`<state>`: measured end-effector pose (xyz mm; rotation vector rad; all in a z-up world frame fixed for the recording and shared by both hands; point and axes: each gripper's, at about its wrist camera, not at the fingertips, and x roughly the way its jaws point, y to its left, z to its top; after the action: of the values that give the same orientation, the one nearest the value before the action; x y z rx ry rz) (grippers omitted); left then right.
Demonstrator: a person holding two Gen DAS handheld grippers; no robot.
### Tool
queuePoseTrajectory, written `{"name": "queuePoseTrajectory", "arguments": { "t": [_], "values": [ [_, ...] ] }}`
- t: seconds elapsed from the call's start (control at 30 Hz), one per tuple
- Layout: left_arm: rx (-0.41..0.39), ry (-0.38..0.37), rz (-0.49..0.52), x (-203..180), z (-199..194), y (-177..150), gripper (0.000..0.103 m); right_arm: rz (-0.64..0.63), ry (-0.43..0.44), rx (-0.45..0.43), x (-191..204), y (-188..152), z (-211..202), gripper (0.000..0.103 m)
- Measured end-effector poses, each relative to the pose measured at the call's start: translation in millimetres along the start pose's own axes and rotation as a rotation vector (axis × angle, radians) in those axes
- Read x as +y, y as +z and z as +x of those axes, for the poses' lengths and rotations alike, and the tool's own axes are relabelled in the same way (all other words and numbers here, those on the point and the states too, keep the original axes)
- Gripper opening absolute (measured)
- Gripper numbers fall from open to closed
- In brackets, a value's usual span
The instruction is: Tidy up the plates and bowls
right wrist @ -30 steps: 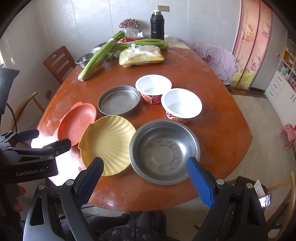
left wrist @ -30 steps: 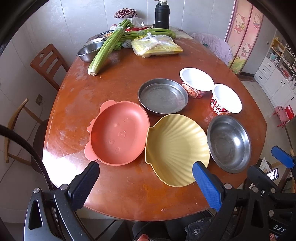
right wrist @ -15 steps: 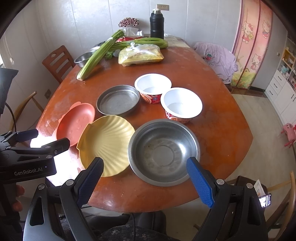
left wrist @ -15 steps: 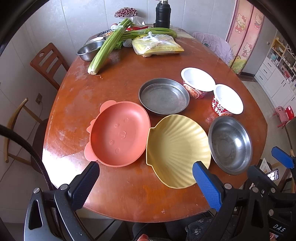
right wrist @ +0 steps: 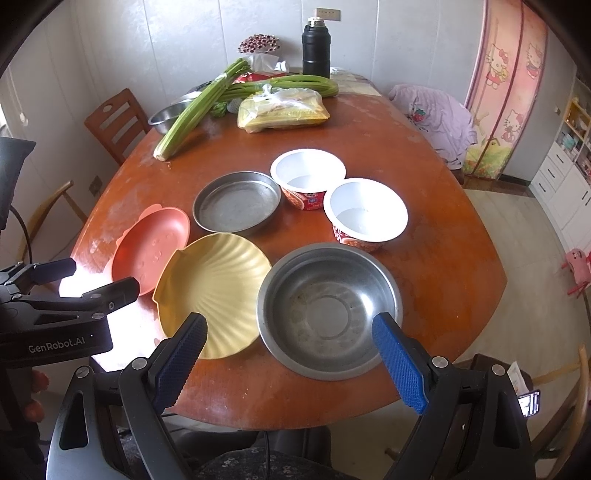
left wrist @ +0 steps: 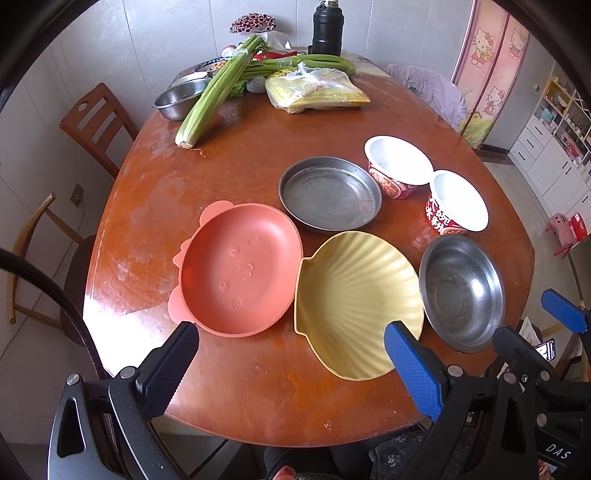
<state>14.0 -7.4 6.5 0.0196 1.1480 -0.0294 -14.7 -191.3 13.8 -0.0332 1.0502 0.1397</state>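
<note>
On the brown oval table [left wrist: 236, 166] lie a pink plate [left wrist: 240, 269], a yellow shell-shaped plate [left wrist: 354, 299], a flat metal pan [left wrist: 328, 192], a steel bowl [left wrist: 461, 291] and two white paper bowls [left wrist: 397, 164] [left wrist: 460, 201]. My left gripper [left wrist: 291, 362] hangs open over the near edge, in front of the pink and yellow plates. In the right wrist view the steel bowl [right wrist: 328, 310] sits just ahead of my open right gripper [right wrist: 291, 350], beside the yellow plate [right wrist: 214, 291]. Neither gripper holds anything.
At the far end lie celery stalks [left wrist: 218, 88], a yellow bag [left wrist: 317, 92], a small steel bowl [left wrist: 181, 98] and a black flask [left wrist: 327, 24]. Wooden chairs [left wrist: 92, 122] stand on the left. A purple cloth [right wrist: 436, 114] drapes over a chair at the right.
Both views have drifted slightly; the dishes have not moved on the table and both grippers stay open.
</note>
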Motion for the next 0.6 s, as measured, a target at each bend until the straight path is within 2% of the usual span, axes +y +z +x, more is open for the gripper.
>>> {"name": "queuePoseTrajectory", "arguments": {
  "t": [0.33, 0.6],
  "values": [
    [0.018, 0.004, -0.060, 21, 9, 3, 0.101, -0.045, 0.019, 0.009, 14, 15, 11, 0.092],
    [0.059, 0.035, -0.211, 73, 21, -1, 0.101, -0.134, 0.091, 0.009, 41, 39, 28, 0.092]
  ]
}}
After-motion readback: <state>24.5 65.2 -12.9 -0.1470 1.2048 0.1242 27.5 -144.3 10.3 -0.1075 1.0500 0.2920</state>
